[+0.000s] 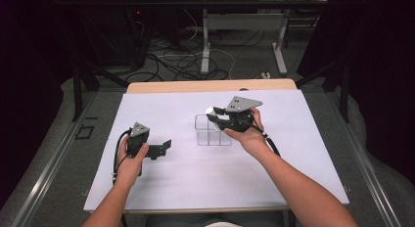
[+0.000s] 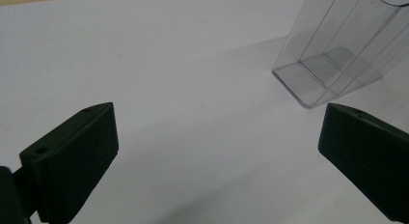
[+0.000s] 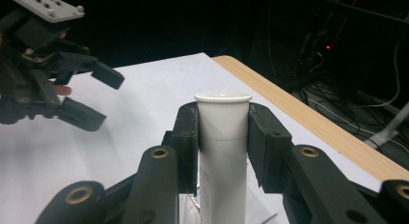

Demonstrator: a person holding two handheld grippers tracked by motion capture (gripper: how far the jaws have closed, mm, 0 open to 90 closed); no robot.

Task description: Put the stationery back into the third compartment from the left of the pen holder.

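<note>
White sheeting covers the table [image 1: 195, 183], whose wooden edge shows at the far side. Near the middle stands a clear plastic organizer box [image 1: 214, 130] with open compartments; in the left gripper view it sits ahead and to the right [image 2: 333, 60], apart from the jaws. The left claw [image 1: 164, 147] rests near the table's left part with its jaws spread wide and nothing between them. The right claw [image 1: 218, 115] hovers over the box, its jaws clamped on a white tube [image 3: 223, 137] just below the flared top rim, holding it upright above the compartments.

Smooth, rigid plastic like this tube looks light and probably slick, so a firm squeeze high on the body, right under the lip, seems the safest hold; the lip would catch if it slid. Thin clear walls on the box look brittle and easy to nudge, so lowering the tube straight down matters.
</note>
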